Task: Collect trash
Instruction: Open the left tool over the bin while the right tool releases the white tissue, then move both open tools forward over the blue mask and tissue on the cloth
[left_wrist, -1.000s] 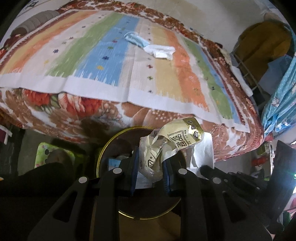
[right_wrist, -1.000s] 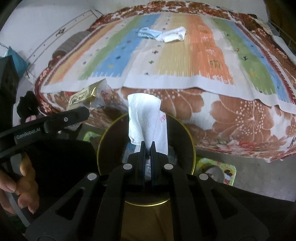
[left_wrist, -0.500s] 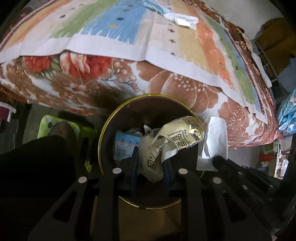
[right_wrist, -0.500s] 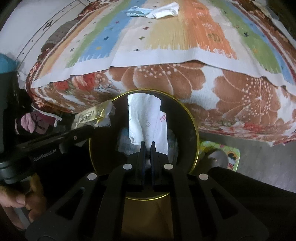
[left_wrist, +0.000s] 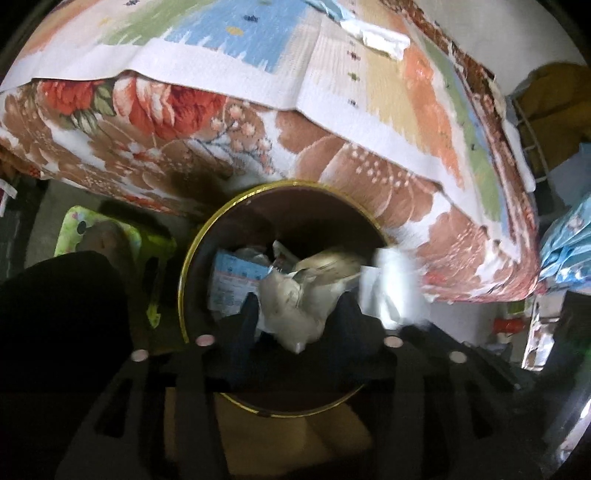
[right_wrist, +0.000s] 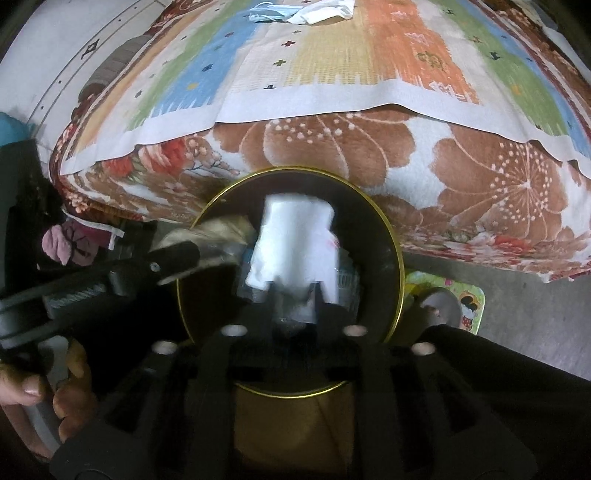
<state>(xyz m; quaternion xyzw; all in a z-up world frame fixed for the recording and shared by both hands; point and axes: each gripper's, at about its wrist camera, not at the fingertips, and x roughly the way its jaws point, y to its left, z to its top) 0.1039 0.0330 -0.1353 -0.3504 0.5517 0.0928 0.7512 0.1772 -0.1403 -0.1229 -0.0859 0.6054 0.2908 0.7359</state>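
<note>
A round dark bin with a gold rim (left_wrist: 192, 258) (right_wrist: 391, 236) stands on the floor against the bed. My left gripper (left_wrist: 295, 314) is over the bin, its jaws spread, and a crumpled yellow-white wrapper (left_wrist: 299, 295), blurred, sits loose between them. My right gripper (right_wrist: 295, 299) is also over the bin with its jaws apart, and a white tissue (right_wrist: 295, 243), blurred, is between and above them. The tissue also shows in the left wrist view (left_wrist: 388, 284). A blue-white packet (left_wrist: 232, 280) lies inside the bin.
The bed carries a striped mat (right_wrist: 332, 66) over a floral blanket (right_wrist: 480, 192). A white cloth and a blue mask (right_wrist: 306, 11) lie far back on the mat. A green patterned stool (right_wrist: 454, 299) stands beside the bin. Clutter is at the right (left_wrist: 535, 332).
Both grippers have moved down over the bin and opened. The wrapper and the tissue, gripped before, are now loose and blurred between the spread jaws.
</note>
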